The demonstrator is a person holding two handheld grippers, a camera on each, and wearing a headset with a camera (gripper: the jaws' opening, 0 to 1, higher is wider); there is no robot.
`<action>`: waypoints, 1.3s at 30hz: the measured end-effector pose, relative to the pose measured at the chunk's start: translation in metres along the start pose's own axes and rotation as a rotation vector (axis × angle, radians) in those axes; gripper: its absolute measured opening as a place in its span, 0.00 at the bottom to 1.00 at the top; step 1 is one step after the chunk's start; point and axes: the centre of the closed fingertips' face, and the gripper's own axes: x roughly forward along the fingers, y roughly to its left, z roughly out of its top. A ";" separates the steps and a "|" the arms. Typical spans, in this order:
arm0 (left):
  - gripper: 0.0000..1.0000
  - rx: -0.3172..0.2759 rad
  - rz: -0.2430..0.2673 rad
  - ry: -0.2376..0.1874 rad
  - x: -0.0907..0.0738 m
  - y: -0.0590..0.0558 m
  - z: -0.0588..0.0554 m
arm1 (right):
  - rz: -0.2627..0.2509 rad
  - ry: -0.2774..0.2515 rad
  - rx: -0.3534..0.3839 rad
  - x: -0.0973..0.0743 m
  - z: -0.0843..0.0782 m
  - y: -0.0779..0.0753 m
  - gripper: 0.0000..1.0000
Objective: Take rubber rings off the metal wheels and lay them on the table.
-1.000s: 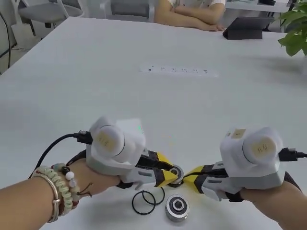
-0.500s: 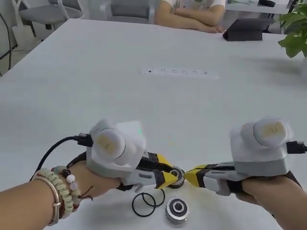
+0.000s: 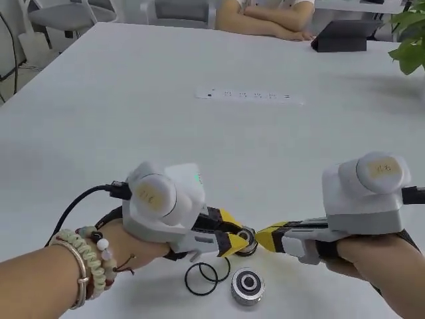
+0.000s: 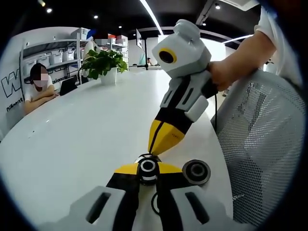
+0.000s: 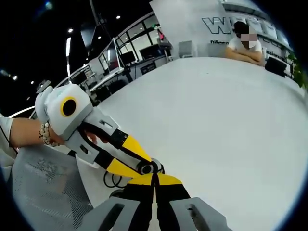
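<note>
Currently: 1 wheel clamped, 1 wheel loose, 2 rings on the table

- Left gripper [image 3: 237,241]: jaws closed on the held wheel [image 4: 147,166], 1 yellow tip on each side of it. Reaching in from the left in the head view, low over the near edge of the white table [image 3: 133,100].
- Right gripper [image 3: 265,239]: jaws pressed together, no gap to see between the yellow tips. Tips touching the rim of the held wheel, opposite the left gripper. Cannot tell whether a ring is pinched between them.
- Held wheel: metal, dark centre, just above the tabletop between the 2 grippers.
- Loose wheel [image 3: 248,286]: metal, lying flat on the table, just nearer than the grippers, touching neither.
- Rubber rings [image 3: 206,276]: 2, black, thin, lying flat and overlapping on the table, just beside the loose wheel and below the left gripper.
- Power strip [image 3: 249,96]: white, flat, mid-table, well apart from the work.
- Far end: seated person [image 3: 265,20] with arms on the table; dark case [image 3: 342,38]; green plant [image 3: 408,50] at the right edge.
</note>
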 end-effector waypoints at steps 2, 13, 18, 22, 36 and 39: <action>0.07 -0.001 0.000 0.000 0.000 0.000 0.000 | 0.002 0.000 -0.003 0.000 0.000 0.000 0.00; 0.07 -0.006 0.000 -0.006 0.000 0.000 0.000 | 0.012 -0.010 -0.009 0.000 0.003 0.004 0.00; 0.07 -0.008 0.000 -0.007 0.000 0.000 0.000 | 0.012 -0.010 -0.027 0.001 0.004 0.005 0.00; 0.07 -0.008 0.001 -0.007 0.000 0.000 0.000 | 0.001 -0.003 -0.073 0.001 0.004 0.007 0.00; 0.07 -0.014 0.005 -0.012 0.001 0.001 0.000 | 0.021 -0.022 -0.090 0.001 0.008 0.010 0.00; 0.07 -0.015 0.006 -0.016 0.001 0.001 0.000 | 0.028 -0.030 -0.084 0.000 0.010 0.011 0.00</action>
